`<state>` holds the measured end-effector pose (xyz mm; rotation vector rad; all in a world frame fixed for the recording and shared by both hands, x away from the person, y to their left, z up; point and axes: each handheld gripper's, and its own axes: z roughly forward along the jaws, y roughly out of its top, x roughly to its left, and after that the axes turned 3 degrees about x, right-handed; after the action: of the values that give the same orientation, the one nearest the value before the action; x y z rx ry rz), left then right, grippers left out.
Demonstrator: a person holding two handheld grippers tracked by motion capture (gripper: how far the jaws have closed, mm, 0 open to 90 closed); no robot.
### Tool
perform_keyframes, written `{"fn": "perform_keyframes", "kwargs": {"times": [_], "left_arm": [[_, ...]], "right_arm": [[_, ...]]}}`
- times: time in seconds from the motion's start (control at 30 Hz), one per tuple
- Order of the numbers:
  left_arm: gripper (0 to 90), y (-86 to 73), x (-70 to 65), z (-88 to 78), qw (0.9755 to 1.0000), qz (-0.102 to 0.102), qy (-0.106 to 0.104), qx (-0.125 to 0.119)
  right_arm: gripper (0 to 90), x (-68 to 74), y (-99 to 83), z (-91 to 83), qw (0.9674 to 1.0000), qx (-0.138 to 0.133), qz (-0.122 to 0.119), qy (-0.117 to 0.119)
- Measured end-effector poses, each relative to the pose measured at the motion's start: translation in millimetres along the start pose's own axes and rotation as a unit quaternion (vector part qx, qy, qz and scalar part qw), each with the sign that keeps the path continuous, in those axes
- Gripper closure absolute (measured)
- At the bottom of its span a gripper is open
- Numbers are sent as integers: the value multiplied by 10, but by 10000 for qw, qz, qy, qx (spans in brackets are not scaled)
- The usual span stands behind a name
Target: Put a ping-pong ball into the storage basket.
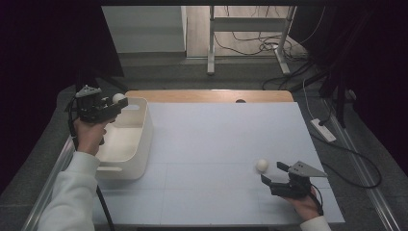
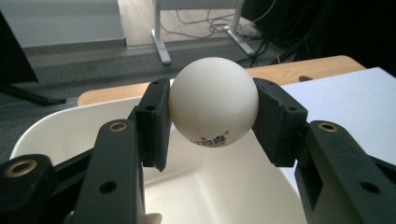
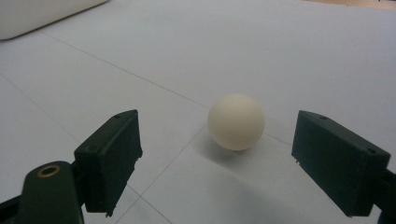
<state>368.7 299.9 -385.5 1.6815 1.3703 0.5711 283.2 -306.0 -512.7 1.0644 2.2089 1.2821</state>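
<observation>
My left gripper is shut on a white ping-pong ball and holds it over the far end of a white bin at the table's left. In the left gripper view the ball is pinched between both pads, with small red and black print on its underside, and the bin's hollow lies below it. A second white ball rests on the table near the right. My right gripper stands open just short of it. In the right gripper view this ball lies a little beyond the spread jaws.
The table top is a pale sheet with a wooden strip along its far edge. Beyond it are table legs and loose cables on the floor. A white power strip lies off the table's right side.
</observation>
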Motion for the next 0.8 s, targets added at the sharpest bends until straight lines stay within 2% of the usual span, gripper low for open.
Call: {"fn": "perform_keyframes", "kwargs": {"times": [0.23,0.33,0.47,0.7,0.8], "left_arm": [[502,-14,69,99,9997,-55,124,213],[503,-16,93,140,9995,-122,101,284],[502,-16,109,184,9991,-103,125,384],[501,-21,146,282,9974,-108,233,678],[501,-31,145,303,9966,-88,209,787]], "right_arm": [[159,-2,-1,1,10000,0,0,3],[159,-3,-2,5,10000,12,3,4],[159,-3,-2,2,10000,5,11,9],[159,-3,-3,2,10000,7,9,15],[159,-5,-3,0,10000,7,12,1]]}}
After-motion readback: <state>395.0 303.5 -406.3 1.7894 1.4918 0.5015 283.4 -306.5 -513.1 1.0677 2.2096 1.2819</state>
